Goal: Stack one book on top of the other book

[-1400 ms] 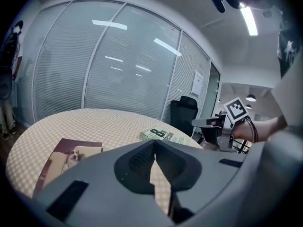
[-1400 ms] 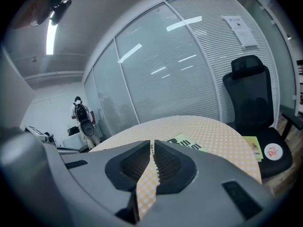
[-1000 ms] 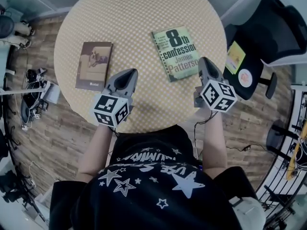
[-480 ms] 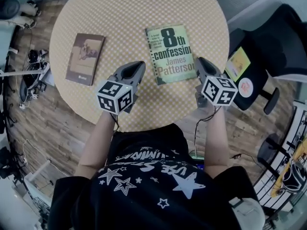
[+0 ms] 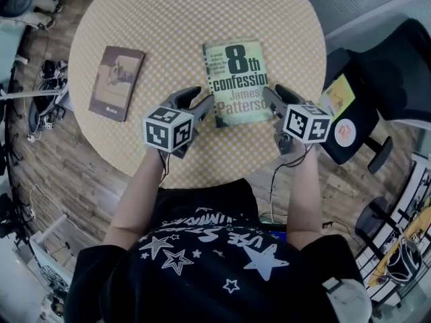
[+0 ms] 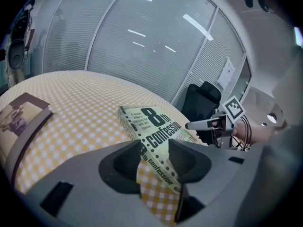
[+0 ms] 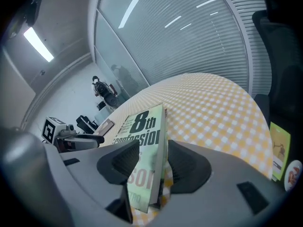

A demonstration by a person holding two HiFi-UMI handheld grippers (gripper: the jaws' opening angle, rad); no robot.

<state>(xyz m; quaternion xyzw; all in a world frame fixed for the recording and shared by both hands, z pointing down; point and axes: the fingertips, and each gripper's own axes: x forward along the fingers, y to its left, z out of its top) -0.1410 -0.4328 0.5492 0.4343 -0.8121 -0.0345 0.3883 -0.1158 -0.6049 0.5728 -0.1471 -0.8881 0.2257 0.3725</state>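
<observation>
Freshly spread, left tongs and right tongs straddle the green book, one of two.

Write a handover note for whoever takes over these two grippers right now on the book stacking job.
Left gripper: open, jaws have just been opening, green book near left corner between them, no grip.
Right gripper: open, jaws have just been opening, that book's right edge between them, no grip.
Brown book: flat on the table, apart, farther left.
Done: nothing stacked.
Left: probably clamp the green book, lift it, set it on the other one.
</observation>
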